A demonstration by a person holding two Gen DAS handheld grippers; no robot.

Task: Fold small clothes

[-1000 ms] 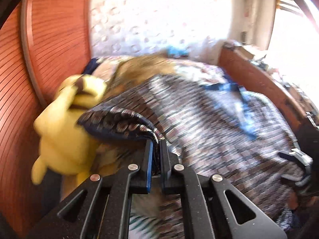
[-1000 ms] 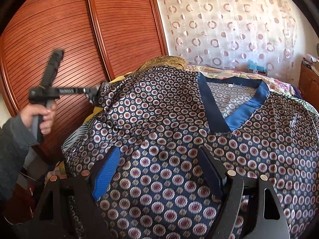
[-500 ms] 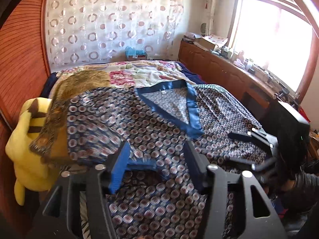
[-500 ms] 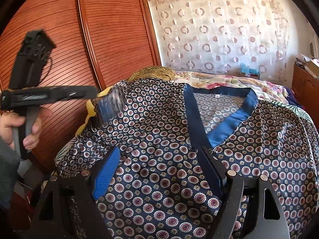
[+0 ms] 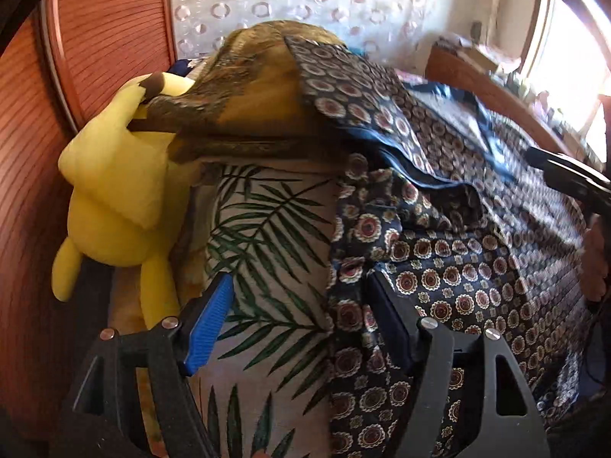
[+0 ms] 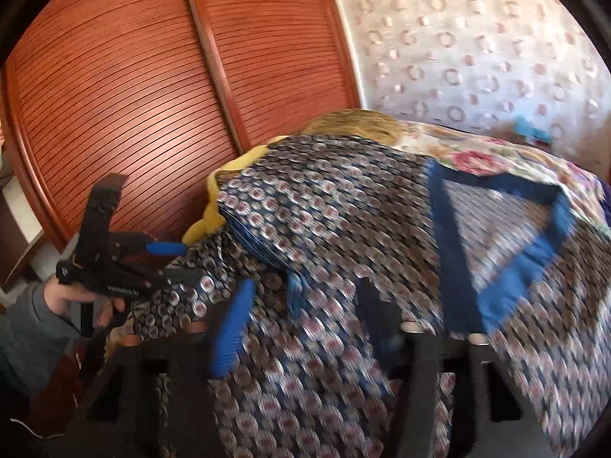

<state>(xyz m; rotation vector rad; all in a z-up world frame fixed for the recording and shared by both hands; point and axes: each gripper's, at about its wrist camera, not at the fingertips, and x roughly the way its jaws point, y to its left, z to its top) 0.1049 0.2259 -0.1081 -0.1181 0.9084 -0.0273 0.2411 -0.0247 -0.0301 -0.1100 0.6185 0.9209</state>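
A navy shirt with round medallions and a blue V collar lies spread on the bed, one sleeve folded in over its body. My left gripper hovers low over the shirt's near left edge. Its jaws are opening, and the cloth edge lies loose between them, not pinched. It also shows in the right wrist view as the left gripper, held by a hand in a grey sleeve. My right gripper is blurred over the shirt's lower part. Its jaws are closing with cloth between the pads and a gap remaining.
A yellow plush toy leans at the bed's left side under a brown-gold cloth. A palm-leaf sheet covers the mattress. Slatted wooden doors stand close on the left. A wooden cabinet and a bright window are on the right.
My left gripper let go of the sleeve, opened and dropped to the shirt's near left edge. The sleeve now lies folded over the shirt. My right gripper slid left and its jaws narrowed.
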